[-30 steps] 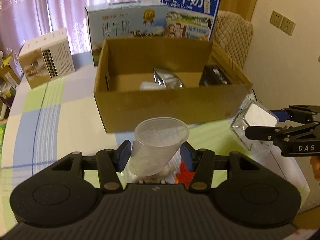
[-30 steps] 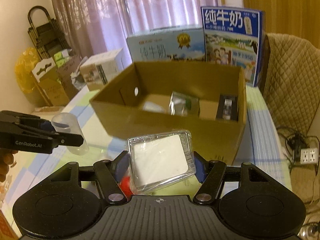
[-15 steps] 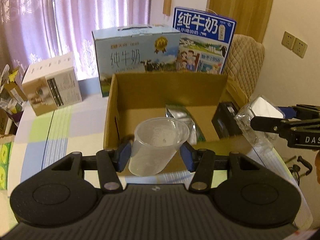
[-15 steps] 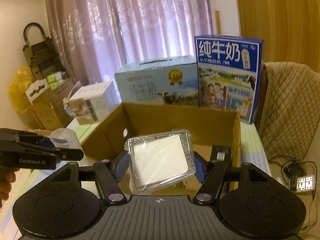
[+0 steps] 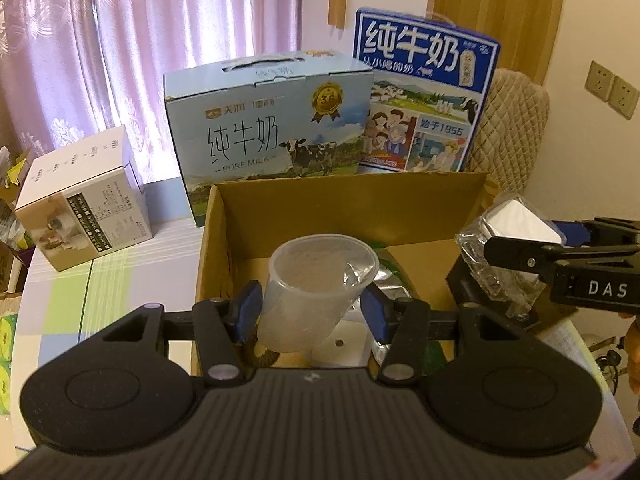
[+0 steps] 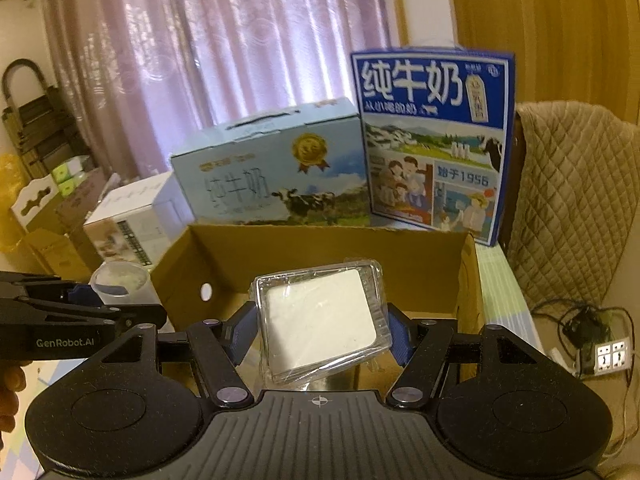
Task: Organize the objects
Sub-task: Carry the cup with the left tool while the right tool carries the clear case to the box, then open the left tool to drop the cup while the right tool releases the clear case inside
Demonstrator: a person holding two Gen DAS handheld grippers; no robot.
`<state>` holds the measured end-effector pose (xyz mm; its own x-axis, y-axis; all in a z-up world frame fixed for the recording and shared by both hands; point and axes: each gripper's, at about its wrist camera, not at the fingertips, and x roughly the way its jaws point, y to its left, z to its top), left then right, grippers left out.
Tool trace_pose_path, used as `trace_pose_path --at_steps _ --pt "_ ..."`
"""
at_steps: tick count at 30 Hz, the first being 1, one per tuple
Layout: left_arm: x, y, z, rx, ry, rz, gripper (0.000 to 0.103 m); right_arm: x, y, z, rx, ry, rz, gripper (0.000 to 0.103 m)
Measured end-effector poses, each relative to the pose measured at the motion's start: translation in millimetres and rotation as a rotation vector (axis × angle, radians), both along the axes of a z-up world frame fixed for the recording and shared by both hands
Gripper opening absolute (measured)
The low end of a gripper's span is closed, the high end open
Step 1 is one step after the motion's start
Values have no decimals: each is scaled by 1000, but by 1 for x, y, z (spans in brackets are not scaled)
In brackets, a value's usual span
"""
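My left gripper (image 5: 312, 312) is shut on a clear plastic cup (image 5: 316, 280), tilted, held over the near left part of the open cardboard box (image 5: 352, 200). The cup (image 6: 120, 280) and left gripper (image 6: 120, 316) also show at the left of the right wrist view. My right gripper (image 6: 320, 328) is shut on a white block wrapped in clear plastic (image 6: 320, 320), over the box (image 6: 320, 248). From the left wrist view that wrapped block (image 5: 508, 236) and right gripper (image 5: 520, 248) hang over the box's right side. A silver foil packet (image 5: 392, 284) and a black item (image 5: 464, 280) lie inside.
Behind the box stand a light blue milk carton case (image 5: 268, 128) and a dark blue milk case (image 5: 424, 96). A white box (image 5: 84, 200) sits on the checked tablecloth (image 5: 100, 304) at left. A quilted chair (image 6: 576, 200) is at right, a power strip (image 6: 612, 356) on the floor.
Both grippers moved forward with their loads, from in front of the cardboard box to over its opening. The box's front wall has dropped out of sight under the grippers.
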<state>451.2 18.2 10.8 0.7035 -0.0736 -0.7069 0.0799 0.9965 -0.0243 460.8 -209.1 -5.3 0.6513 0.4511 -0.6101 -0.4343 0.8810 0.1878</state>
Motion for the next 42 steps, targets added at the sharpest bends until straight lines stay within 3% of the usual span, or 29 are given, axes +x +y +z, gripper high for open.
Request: trace_pose_path --at_steps 17,28,31,42 --pt "71 -3 -46 61 111 3 50 49 8 -39 -30 90 -74 63" --pt "91 -5 -61 78 138 4 51 60 7 -46 -25 110 -88 63" --pt "92 -3 -59 71 132 12 66 60 7 -46 -26 110 -89 63" --pt "88 2 -48 76 100 26 74 64 6 -44 10 112 -105 63"
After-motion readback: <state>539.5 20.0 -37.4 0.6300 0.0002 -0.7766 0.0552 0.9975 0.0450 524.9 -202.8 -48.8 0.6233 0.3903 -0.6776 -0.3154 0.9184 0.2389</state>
